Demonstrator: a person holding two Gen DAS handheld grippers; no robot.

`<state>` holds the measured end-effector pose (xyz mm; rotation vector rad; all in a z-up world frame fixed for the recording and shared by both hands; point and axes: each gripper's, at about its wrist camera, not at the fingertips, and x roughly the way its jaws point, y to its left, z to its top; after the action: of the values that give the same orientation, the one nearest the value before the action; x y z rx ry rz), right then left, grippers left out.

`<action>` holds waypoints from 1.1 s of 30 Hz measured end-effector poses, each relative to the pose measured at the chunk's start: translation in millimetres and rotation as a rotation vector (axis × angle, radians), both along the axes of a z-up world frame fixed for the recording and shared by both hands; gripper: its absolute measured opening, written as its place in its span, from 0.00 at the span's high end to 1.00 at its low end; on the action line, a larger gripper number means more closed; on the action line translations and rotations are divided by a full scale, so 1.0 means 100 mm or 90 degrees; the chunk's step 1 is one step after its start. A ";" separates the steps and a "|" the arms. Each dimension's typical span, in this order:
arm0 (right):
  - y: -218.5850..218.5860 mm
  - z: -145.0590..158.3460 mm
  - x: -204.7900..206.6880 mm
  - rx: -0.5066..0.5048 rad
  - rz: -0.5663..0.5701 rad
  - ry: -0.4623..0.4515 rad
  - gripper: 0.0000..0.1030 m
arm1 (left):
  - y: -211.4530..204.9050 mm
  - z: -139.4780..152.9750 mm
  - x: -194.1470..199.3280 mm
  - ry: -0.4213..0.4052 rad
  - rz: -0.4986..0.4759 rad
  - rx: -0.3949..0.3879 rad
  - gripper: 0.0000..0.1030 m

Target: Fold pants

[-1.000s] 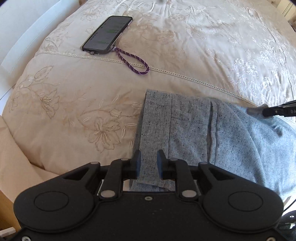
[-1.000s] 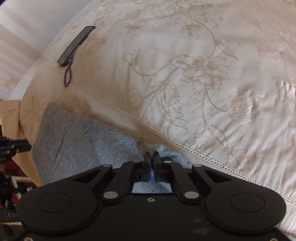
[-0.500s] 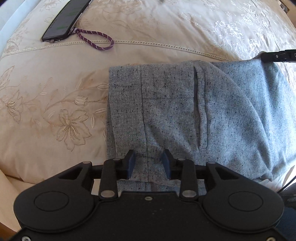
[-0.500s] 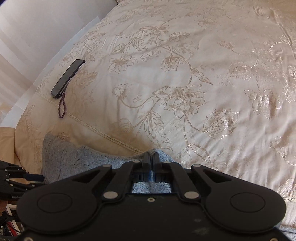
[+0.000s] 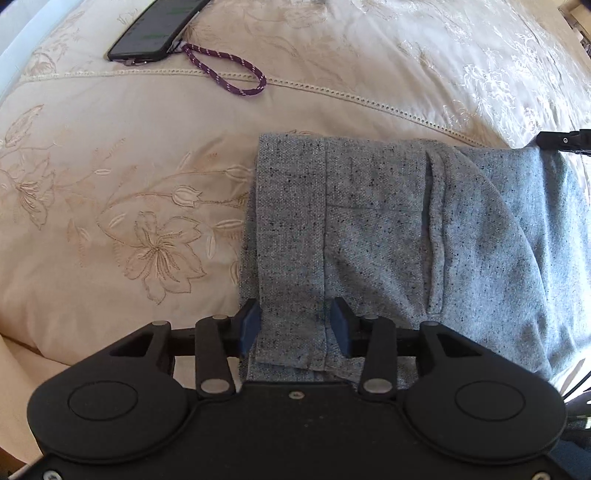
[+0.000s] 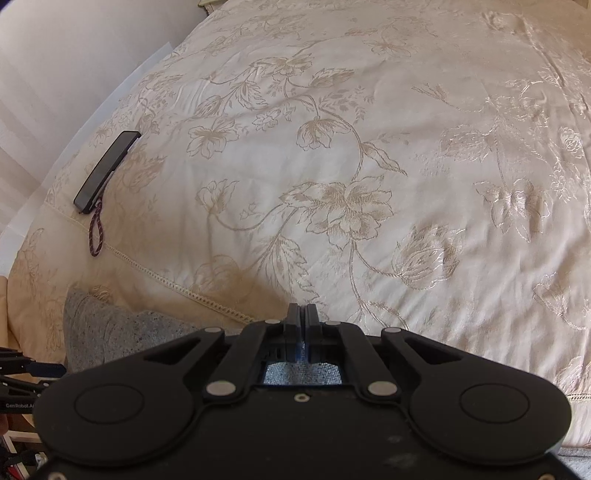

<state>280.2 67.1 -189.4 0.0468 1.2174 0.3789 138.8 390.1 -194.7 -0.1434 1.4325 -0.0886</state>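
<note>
Pants point(image 5: 388, 236): folded, flat on bedspread point(image 5: 110, 166) near its edge. Soft, light knit; drapes, no stiffness. Left gripper point(image 5: 295, 325): just opening, hem between pads, unclamped. Right gripper point(image 6: 303, 332): closed, pinching fabric. Best hold: layered corners or waistband edge.

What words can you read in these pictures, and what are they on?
"GenRobot.A", cut off there: small print on the left gripper, at the right wrist view's left edge.
Phone screen: green marks, too blurred to read.
Nothing written on the pants or the bedspread.
</note>
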 end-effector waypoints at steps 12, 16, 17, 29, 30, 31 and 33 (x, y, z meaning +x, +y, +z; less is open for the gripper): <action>0.05 -0.30 0.10 -0.020 -0.031 0.034 0.97 | 0.20 0.07 -0.25 0.018 0.062 -0.016 0.92; 0.08 -0.32 0.08 -0.043 -0.054 0.029 0.91 | 0.09 0.14 -0.16 0.010 0.051 0.019 0.88; 0.05 -0.21 0.02 -0.043 -0.070 0.000 0.88 | 0.08 0.22 -0.19 -0.004 0.044 0.019 0.87; 0.26 -0.31 -1.71 0.031 0.137 0.184 0.83 | -0.58 0.63 -0.10 -0.108 -0.054 0.031 0.83; 0.33 -0.31 -1.89 0.009 0.159 0.170 0.85 | -0.70 0.60 -0.09 -0.110 -0.074 0.028 0.82; 0.35 -0.26 -1.98 -0.002 0.168 0.144 0.85 | -0.83 0.57 -0.10 -0.115 -0.092 0.028 0.82; 0.27 -0.08 -2.03 0.016 0.135 0.104 0.85 | -1.03 0.49 -0.12 -0.119 -0.122 0.030 0.81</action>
<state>77.2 94.3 -197.3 -0.0311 1.3845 0.5851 126.6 286.7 -145.7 0.0404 1.2580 -0.2194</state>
